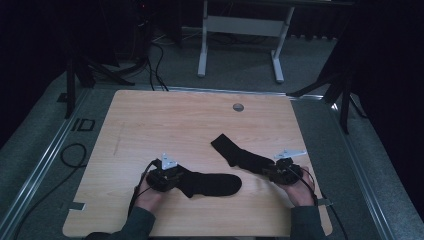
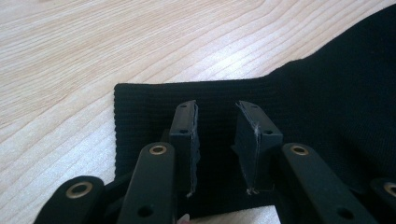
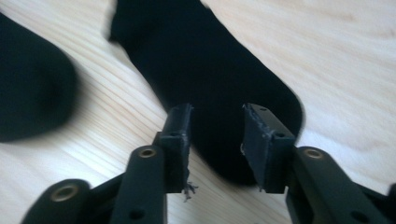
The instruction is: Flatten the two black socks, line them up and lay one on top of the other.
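You are working with two black socks on one wooden table (image 1: 150, 120), a pale board with fine straight grain, rounded corners and a small round grey cap (image 1: 238, 107) set near its far edge.

The first sock (image 1: 210, 184) is lying flat toward the near edge, left of the middle, its rounded toe pointing toward the right edge. Its knit is finely ribbed, and its cuff end is cut straight and square. The second sock (image 1: 240, 155) is lying at a slant toward the near right corner, its cuff pointing toward the far edge and its rounded toe toward your right hand. The two socks are lying near each other but apart.

You are holding two tongs, one in each hand. Your left gripper (image 2: 217, 140) is sitting over the cuff of the first sock with its jaws spread apart, the ribbed cloth showing in the gap and nothing pinched. Your right gripper (image 3: 217, 144) is hanging over the toe of the second sock, its jaws likewise parted and gripping nothing. Each jaw is carrying a flat black pad with frayed edges, fixed on black arms with brass-coloured rivets.
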`<action>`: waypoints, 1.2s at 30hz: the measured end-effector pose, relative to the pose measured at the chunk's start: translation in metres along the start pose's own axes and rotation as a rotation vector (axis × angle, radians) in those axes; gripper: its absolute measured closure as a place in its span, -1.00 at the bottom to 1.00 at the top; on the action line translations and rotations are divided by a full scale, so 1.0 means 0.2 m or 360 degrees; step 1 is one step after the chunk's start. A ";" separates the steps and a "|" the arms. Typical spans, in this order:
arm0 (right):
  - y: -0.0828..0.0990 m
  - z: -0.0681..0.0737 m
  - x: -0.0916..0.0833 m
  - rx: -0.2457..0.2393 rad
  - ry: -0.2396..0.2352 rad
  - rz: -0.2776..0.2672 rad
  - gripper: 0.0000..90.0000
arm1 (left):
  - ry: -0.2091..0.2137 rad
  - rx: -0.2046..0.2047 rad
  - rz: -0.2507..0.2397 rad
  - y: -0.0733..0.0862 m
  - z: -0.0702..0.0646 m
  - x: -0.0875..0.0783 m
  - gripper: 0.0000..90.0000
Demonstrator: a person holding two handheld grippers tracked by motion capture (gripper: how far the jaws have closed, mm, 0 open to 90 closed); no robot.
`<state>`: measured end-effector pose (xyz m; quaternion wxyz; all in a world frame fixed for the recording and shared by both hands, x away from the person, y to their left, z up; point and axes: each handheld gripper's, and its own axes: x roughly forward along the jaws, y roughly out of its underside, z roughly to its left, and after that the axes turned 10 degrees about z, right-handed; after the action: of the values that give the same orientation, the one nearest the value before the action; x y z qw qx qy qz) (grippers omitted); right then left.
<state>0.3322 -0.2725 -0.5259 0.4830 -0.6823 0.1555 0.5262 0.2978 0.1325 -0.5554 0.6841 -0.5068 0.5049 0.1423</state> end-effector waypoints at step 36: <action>-0.53 0.15 0.28 -0.0202 -0.0034 -0.0051 0.18 | 0.0024 0.0059 -0.0003 -0.01 -0.05 0.01 0.55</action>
<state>0.4142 -0.1788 -0.5212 0.4488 -0.7083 0.1055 0.5346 0.2948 0.1226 -0.5561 0.6896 -0.4957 0.5121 0.1284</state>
